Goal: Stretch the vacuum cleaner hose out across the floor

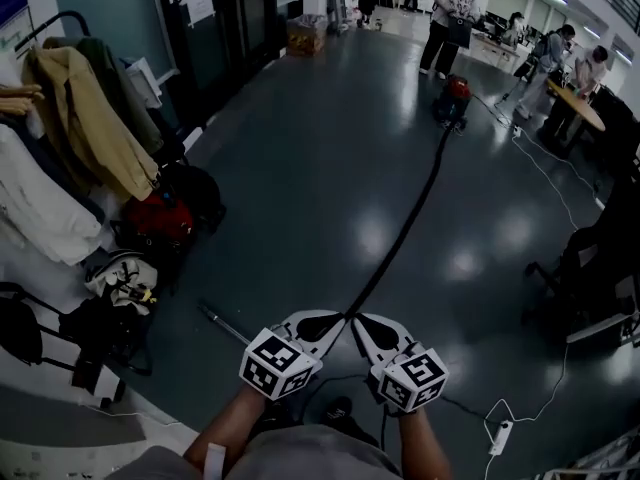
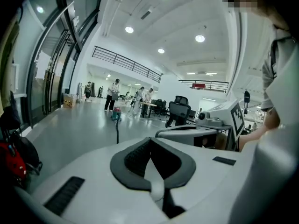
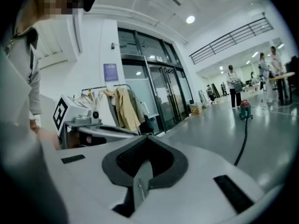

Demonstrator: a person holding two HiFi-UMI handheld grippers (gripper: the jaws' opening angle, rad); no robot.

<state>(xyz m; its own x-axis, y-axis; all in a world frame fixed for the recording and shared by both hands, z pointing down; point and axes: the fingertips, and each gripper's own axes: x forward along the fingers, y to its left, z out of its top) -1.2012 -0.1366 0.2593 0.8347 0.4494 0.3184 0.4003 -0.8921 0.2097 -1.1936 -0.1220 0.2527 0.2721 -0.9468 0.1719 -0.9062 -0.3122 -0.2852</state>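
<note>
Hose: long black vacuum hose lies nearly straight on the glossy grey floor, reaching the red canister vacuum.
Tongs: left tongs and right tongs both closed, empty.
Tip: to take out any slack, grip the near end and pull level.

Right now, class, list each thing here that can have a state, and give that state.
left gripper: shut, empty.
right gripper: shut, empty.
hose: stretched almost straight across the floor.
vacuum cleaner: upright at the hose's far end.
coats: hanging.
</note>
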